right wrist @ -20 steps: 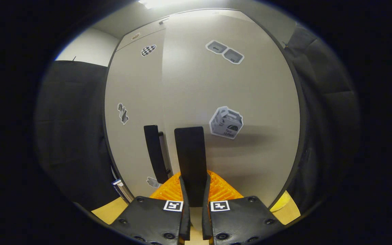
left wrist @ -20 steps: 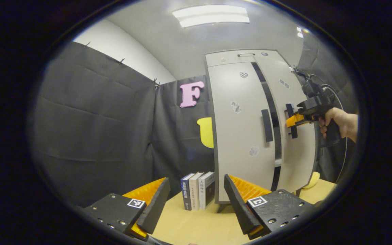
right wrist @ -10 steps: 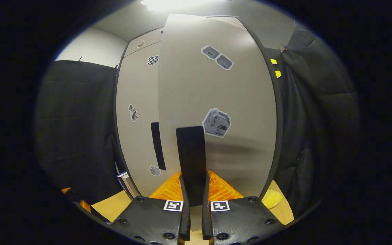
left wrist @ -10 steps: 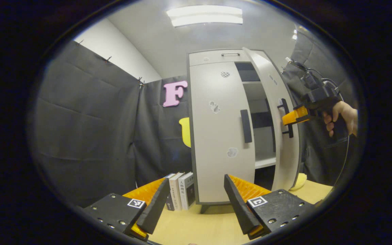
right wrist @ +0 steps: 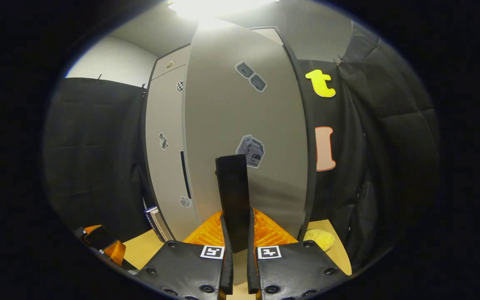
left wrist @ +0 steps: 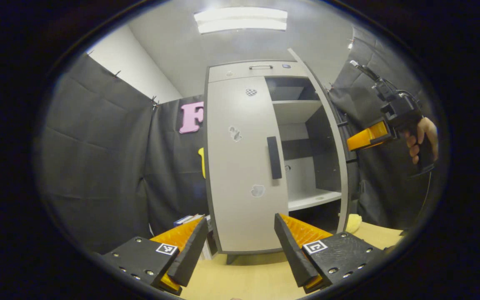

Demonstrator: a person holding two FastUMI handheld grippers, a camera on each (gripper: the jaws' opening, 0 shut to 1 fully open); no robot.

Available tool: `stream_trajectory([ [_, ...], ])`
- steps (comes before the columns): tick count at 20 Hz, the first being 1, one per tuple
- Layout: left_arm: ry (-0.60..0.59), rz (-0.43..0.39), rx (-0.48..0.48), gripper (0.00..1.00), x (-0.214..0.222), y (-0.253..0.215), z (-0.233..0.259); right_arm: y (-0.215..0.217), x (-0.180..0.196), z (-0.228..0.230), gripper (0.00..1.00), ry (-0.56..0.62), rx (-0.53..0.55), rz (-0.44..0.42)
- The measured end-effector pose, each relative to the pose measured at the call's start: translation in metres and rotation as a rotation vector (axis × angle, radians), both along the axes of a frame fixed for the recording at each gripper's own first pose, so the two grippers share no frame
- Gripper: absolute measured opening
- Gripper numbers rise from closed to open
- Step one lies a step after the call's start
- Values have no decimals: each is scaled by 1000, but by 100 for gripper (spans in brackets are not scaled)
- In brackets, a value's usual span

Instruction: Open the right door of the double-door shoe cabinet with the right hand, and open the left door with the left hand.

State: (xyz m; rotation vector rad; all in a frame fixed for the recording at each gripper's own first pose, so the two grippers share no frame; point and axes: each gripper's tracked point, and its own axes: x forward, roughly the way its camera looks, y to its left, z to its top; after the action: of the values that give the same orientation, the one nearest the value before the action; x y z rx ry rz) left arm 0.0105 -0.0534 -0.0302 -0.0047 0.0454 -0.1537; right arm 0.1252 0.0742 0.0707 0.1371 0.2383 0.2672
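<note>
The pale grey shoe cabinet stands on the table. Its left door (left wrist: 242,166) is closed, with a black handle (left wrist: 274,157) near its right edge. The right door (left wrist: 327,121) is swung wide open and seen nearly edge-on, baring the shelves (left wrist: 313,196). In the right gripper view, the right door (right wrist: 244,112) faces me and my right gripper (right wrist: 236,214) is shut on its black handle (right wrist: 232,183). The same gripper (left wrist: 367,137), held by a hand, shows at the door's outer side. My left gripper (left wrist: 240,221) is open, in front of the left door's lower part and apart from it.
Some books (left wrist: 188,219) stand left of the cabinet. A yellow object (right wrist: 321,238) lies on the wooden table (left wrist: 248,279) by the cabinet's right foot. Black cloth walls close in on both sides. The left gripper (right wrist: 102,246) shows low at the left in the right gripper view.
The right door has swung from barely ajar to wide open, with my right gripper holding its handle and moving outward. My left gripper has stayed open and shifted relative to the cabinet.
</note>
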Motion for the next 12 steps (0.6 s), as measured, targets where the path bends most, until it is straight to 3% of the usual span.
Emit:
stream_trajectory([
  [9, 14, -98, -15, 93, 6, -67, -1, -34, 0, 2, 13, -37, -77, -74],
  [12, 22, -116, -17, 93, 9, -85, -3, -52, 6, 5, 5, -63, -113, -115],
])
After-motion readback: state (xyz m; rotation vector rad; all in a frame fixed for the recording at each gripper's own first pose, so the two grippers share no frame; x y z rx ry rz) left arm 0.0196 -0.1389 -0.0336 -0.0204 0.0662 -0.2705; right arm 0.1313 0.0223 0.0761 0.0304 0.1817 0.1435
